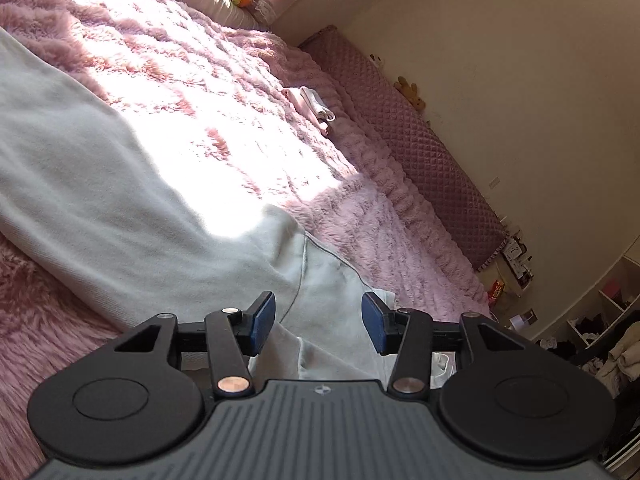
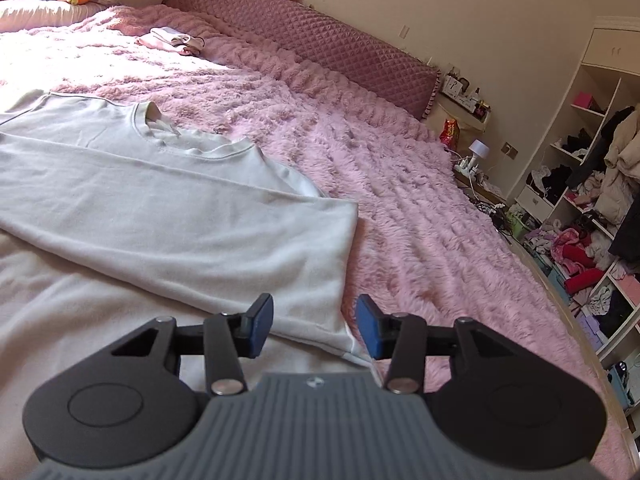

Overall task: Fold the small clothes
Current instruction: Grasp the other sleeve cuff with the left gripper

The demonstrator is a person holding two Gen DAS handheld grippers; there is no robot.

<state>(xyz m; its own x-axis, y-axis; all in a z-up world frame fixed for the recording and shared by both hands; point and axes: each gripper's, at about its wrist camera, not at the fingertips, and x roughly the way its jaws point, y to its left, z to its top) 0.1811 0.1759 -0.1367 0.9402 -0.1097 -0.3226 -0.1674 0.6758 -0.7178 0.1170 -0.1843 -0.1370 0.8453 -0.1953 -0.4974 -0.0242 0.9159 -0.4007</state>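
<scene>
Pink fluffy bedding (image 2: 400, 200) is carrying the pale sweatshirt (image 2: 160, 208), which is lying flat just ahead of both grippers with a sleeve folded across its body. Your right gripper (image 2: 316, 328) and left gripper (image 1: 318, 326) are both hanging wide apart, holding nothing. You are probably reaching for the next fold, so pinch the edge right ahead of the right gripper through both layers before lifting.
</scene>
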